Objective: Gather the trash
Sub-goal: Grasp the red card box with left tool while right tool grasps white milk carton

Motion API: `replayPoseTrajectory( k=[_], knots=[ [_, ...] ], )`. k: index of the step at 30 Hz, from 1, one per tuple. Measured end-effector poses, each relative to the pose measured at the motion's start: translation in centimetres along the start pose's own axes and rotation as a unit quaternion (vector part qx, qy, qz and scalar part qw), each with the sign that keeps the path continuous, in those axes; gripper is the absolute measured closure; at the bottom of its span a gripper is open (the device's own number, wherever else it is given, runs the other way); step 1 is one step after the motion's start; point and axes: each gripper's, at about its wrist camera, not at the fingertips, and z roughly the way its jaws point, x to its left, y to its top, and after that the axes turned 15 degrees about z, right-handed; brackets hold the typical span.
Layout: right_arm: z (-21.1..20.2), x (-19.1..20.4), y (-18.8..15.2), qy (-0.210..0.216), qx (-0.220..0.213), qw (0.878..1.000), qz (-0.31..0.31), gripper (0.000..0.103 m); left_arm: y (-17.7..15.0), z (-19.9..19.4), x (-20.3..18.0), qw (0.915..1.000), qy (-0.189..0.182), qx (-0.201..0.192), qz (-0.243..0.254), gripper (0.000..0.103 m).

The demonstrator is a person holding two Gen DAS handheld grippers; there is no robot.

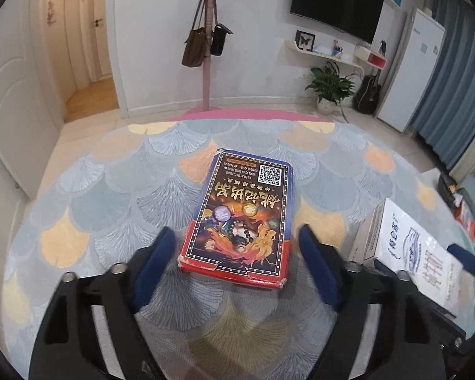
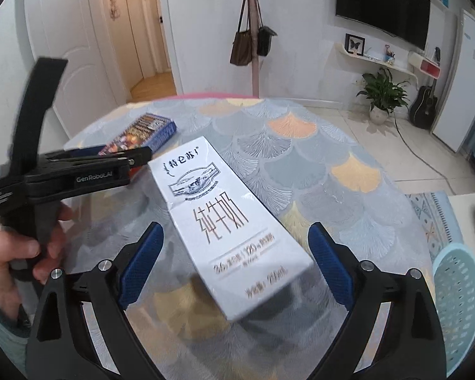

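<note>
Both hands go in at once: the left gripper (image 1: 237, 247) stands spread astride the red box's (image 1: 240, 212) near end on the desk (image 1: 110, 164), pads clear. At its three o'clock, the right gripper (image 2: 236, 243) gapes wide around the white milk carton (image 2: 224, 218), lying flat, neither squeezed yet.

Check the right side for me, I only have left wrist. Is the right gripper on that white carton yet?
Observer: Not yet. The right gripper has its jaws open, one on each side of the white milk carton, with a gap on both sides.
Operator: Any bin nearby? I see none.
Observer: Yes, a light blue perforated basket shows at the lower right of the right wrist view, past the edge of the table.
</note>
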Motion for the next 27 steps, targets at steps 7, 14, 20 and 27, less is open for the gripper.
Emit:
replayPoseTrajectory(
  k=[7, 14, 20, 27],
  knots=[
    [0.7, 0.4, -0.1, -0.007, 0.005, 1.000, -0.015, 0.022, -0.3, -1.1, 0.6, 0.9998, -0.009, -0.019, -0.004, 0.041],
    [-0.1, 0.6, -1.2, -0.002, 0.006, 1.000, -0.025, 0.048, -1.0, -2.4, 0.3, 0.9988, -0.006, -0.048, 0.005, 0.041],
    [-3.3, -1.0, -2.3, -0.002, -0.025, 1.000, 0.008, 0.048, -1.6, -4.6, -1.9, 0.9973, -0.017, -0.062, 0.035, 0.041],
    [-8.6, -4.7, -3.8, -0.028, -0.072, 0.995, 0.056, 0.048, -1.4, -8.5, -6.6, 0.9915, -0.057, -0.097, 0.065, 0.041]
  ],
)
